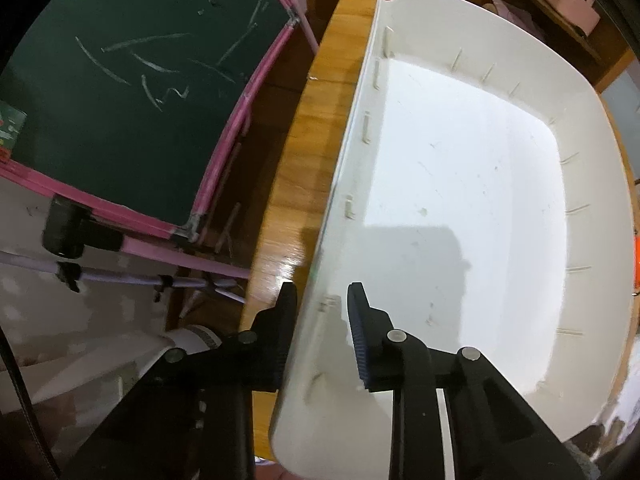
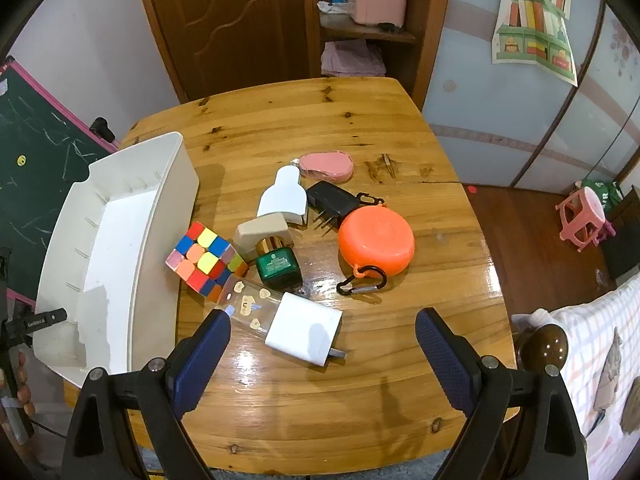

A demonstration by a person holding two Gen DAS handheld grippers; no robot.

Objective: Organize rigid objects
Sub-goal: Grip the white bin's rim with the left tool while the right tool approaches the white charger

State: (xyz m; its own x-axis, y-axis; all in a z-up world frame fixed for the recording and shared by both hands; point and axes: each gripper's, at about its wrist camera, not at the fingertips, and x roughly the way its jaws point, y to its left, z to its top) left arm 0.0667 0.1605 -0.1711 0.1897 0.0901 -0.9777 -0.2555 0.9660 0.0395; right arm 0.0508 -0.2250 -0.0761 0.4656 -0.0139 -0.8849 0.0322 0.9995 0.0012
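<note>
So the wooden counter (image 2: 304,152) takes up most of the right wrist view, and the white bin (image 2: 120,248) sits on its left edge; I'll place everything off that bin. The bin is empty inside, just a bare white floor and ribbed walls. The left tool (image 1: 320,312) straddles the bin's near left wall, one finger outside over the counter and the ridged pad inside; the jaws are narrow around that wall, but I can't tell for sure if both pads actually press on it. The right tool (image 2: 322,336) hangs above the counter's front part, to the right of the bin, jaws wide with nothing between them. Farthest right of the bin there's an orange round case (image 2: 376,240) with a black carabiner (image 2: 362,282) on its near side. Right beside the bin's right wall sits a colourful puzzle cube (image 2: 206,260), tilted on a corner. In front of the cube lies a clear bottle with little hearts (image 2: 244,300), touching a white charger block (image 2: 304,328). Behind those: a green jar with a gold cap (image 2: 278,266), a beige piece (image 2: 262,232), a white bottle-shaped piece (image 2: 284,196), a black plug adapter (image 2: 332,200), and farthest back from the bin's near end a pink pouch (image 2: 328,166).
</note>
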